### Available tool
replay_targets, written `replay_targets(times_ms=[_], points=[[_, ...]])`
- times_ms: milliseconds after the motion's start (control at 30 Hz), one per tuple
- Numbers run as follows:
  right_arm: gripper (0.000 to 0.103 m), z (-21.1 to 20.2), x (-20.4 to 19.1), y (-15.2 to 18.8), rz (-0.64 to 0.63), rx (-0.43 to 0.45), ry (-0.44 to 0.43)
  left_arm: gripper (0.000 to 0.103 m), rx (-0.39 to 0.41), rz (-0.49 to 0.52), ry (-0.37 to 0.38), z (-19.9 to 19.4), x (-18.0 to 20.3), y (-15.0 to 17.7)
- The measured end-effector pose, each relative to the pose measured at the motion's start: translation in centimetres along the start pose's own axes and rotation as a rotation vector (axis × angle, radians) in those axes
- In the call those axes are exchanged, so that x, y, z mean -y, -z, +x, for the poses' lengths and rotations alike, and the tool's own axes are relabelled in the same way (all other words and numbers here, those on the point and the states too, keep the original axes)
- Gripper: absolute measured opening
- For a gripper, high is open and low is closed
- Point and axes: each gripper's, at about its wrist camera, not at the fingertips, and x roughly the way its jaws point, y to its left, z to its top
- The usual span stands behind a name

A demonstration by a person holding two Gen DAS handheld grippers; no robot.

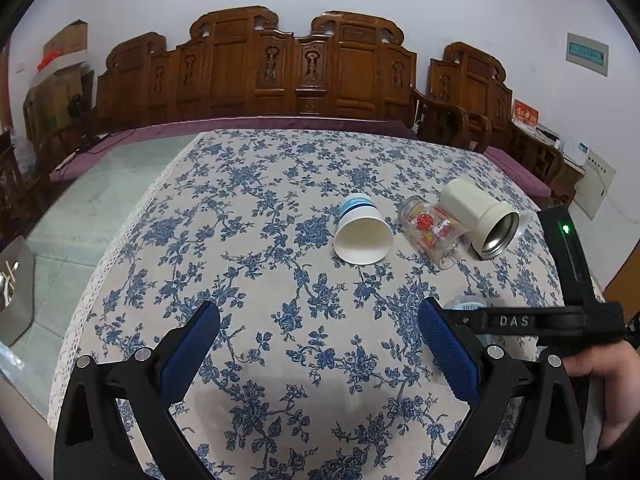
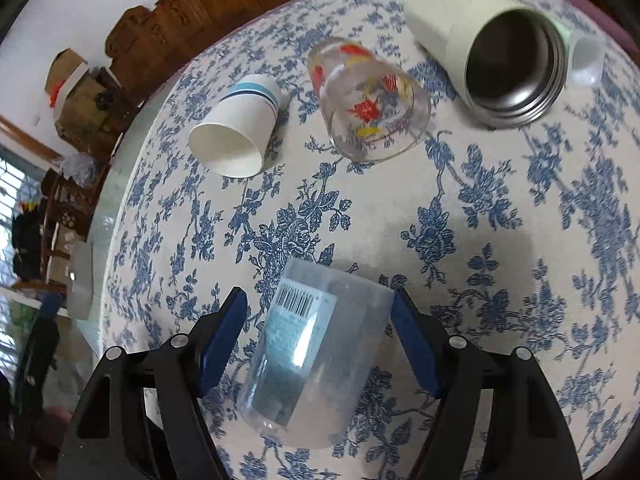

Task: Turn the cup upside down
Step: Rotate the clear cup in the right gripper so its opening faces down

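A clear plastic cup [image 2: 316, 356], lying on the floral tablecloth [image 2: 500, 240] near its front edge, is bracketed by the spread right gripper [image 2: 320, 316]; the left gripper [image 1: 320, 328] is held spread, empty.

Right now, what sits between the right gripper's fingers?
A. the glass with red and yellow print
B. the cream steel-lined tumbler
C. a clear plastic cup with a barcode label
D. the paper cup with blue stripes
C: in the right wrist view the clear plastic cup with its barcode label lies between the right gripper fingers, while the paper cup, printed glass and tumbler lie farther off on the tablecloth.
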Motion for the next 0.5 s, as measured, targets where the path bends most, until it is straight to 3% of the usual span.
replay_targets(times_ms=[167, 233, 300, 400, 500], points=[[0.076, 0.4, 0.7, -0.8, 0.041, -0.023, -0.016, 0.095, 0.001, -0.001, 0.002, 0.0, 0.0, 0.0], [0.061, 0.4, 1.0, -1.1, 0.049, -0.027, -0.021, 0.095, 0.001, -0.002, 0.003, -0.1, -0.1, 0.0], [0.061, 0.3, 1.1, -1.2, 0.046, -0.028, -0.036, 0.095, 0.001, -0.002, 0.001, 0.0, 0.0, 0.0], [0.060, -0.9, 0.9, -1.3, -0.005, 0.028, -0.037, 0.095, 0.000, -0.003, 0.002, -0.1, 0.0, 0.0], [0.060, -2.8, 0.3, -1.3, -0.120, 0.140, -0.016, 0.095, -0.001, -0.002, 0.003, -0.1, 0.0, 0.0]])
